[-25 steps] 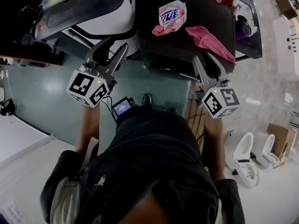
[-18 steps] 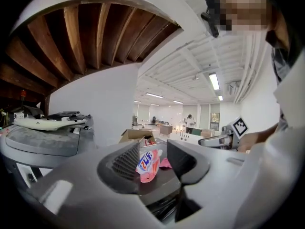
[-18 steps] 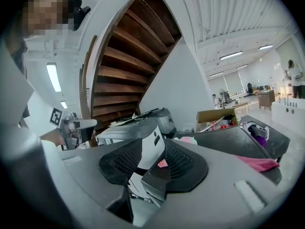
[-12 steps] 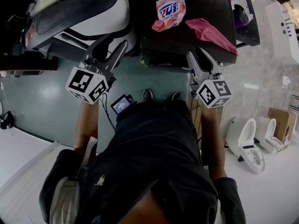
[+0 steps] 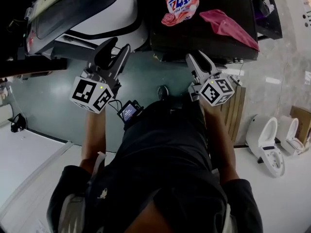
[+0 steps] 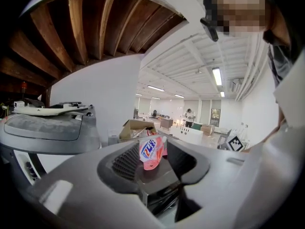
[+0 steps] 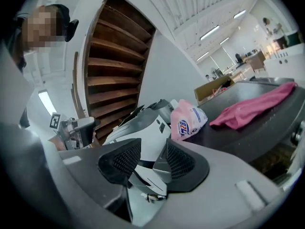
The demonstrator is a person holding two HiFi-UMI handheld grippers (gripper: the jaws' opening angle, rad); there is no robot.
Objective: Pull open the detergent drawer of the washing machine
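**Both grippers empty before the machines**

The person (image 5: 165, 169) fills the near side, a gripper in each hand. On the far side stand a white machine (image 5: 97, 13) at the left and a dark-topped machine (image 5: 184, 38) at the right. The drawer cannot be made out on either front. The left gripper (image 5: 120, 43) points toward the gap between the two machines, released, its jaws wide with nothing between them. The right gripper (image 5: 195, 55) is just near of the dark-topped machine's front edge. Its jaws have just been opening and stand narrowly apart, grasping nothing. On the dark top lie a cloth (image 5: 228, 25) at the right and a pouch (image 5: 181, 4) to its left.
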